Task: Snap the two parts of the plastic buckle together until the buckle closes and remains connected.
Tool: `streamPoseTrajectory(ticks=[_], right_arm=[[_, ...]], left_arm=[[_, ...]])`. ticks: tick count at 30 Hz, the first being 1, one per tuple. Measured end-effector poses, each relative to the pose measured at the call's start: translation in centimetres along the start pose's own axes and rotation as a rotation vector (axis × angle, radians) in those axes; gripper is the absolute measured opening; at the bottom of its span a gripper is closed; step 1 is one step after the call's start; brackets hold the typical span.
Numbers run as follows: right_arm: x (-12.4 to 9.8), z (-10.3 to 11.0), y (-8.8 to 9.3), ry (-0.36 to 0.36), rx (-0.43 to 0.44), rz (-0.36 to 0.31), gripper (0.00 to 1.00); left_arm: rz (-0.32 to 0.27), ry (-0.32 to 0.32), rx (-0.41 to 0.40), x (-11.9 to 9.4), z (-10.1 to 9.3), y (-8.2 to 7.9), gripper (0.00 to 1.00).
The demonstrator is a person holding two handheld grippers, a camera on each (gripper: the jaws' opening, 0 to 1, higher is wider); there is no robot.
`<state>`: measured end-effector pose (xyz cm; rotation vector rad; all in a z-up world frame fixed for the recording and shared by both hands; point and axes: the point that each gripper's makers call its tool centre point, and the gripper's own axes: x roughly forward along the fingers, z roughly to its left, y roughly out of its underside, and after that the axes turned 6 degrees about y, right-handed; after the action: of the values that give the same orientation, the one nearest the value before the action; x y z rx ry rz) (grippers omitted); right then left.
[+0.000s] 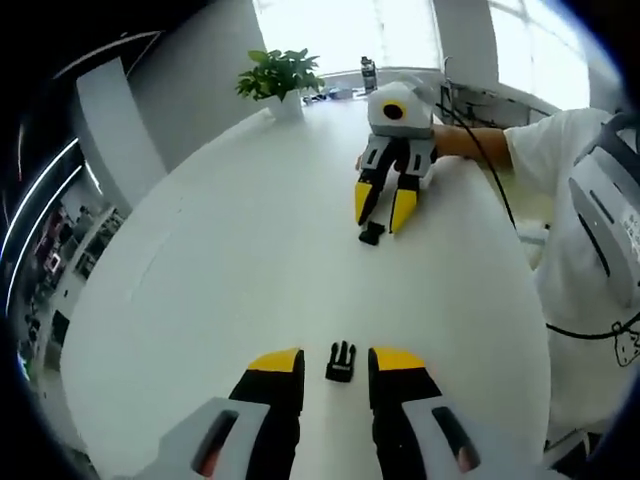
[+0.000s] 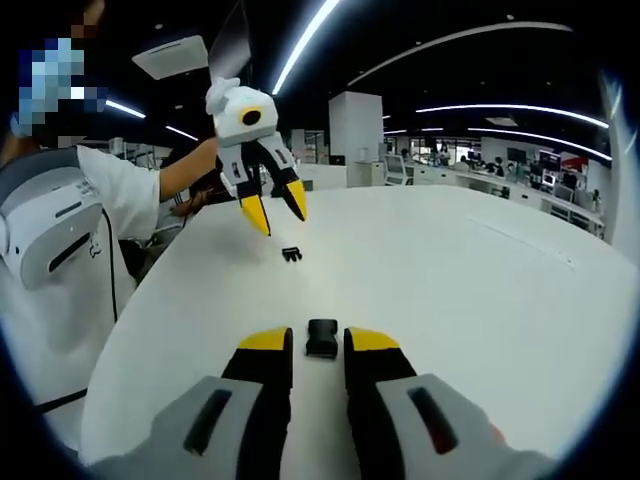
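**Buckle halves separate, each lying between an open gripper's jaws**

In the left gripper view, the left gripper [image 1: 336, 362] has its yellow-tipped jaws spread apart. The pronged buckle half [image 1: 340, 361] lies flat on the white table [image 1: 230, 270] in the gap between the jaw tips; contact with either jaw cannot be confirmed. Across the table, the right gripper [image 1: 384, 212] points down toward the socket buckle half [image 1: 371, 235] (a small dark piece at its jaw tips).

In the right gripper view, the right gripper [image 2: 319, 340] is likewise released, jaws apart, with the socket buckle half [image 2: 321, 338] lying on the table [image 2: 450, 290] between them. The left gripper [image 2: 276, 207] is raised above the pronged buckle half [image 2: 291, 254], jaws spread.

The two halves are well apart. A potted plant [image 1: 281, 78] stands at the far table edge. A person's white sleeve [image 1: 560, 150] is at the right.
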<state>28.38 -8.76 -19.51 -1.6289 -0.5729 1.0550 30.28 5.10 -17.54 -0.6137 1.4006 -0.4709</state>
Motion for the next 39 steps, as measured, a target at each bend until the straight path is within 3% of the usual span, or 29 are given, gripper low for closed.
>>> streamPoseTrajectory(ticks=[5,10,14,18,22,33,39], right_arm=[[0.0,0.0,-0.2,-0.002,0.001,-0.009,0.19],[0.1,0.1,-0.1,-0.003,-0.001,-0.006,0.19],[0.1,0.1,-0.2,-0.003,0.001,-0.01,0.19],[0.0,0.1,-0.3,0.0,0.002,-0.015,0.19],[0.0,0.1,-0.3,0.001,0.002,-0.018,0.19],[0.0,0.1,-0.2,0.004,-0.001,-0.017,0.19],[0.0,0.0,-0.1,0.006,-0.002,-0.014,0.19]], left_arm=[[-0.054,-0.014,-0.006,0.1,0.0,0.0,0.24],[-0.169,-0.03,-0.062,0.2,0.1,-0.4,0.24],[-0.182,-0.048,-0.066,0.5,0.3,0.3,0.23],[-0.245,-0.031,-0.095,0.5,0.0,0.2,0.23],[-0.262,-0.034,-0.1,1.0,-0.1,0.9,0.23],[-0.357,0.033,-0.139,1.7,0.0,1.3,0.24],[-0.361,0.026,-0.141,2.1,0.2,1.8,0.23]])
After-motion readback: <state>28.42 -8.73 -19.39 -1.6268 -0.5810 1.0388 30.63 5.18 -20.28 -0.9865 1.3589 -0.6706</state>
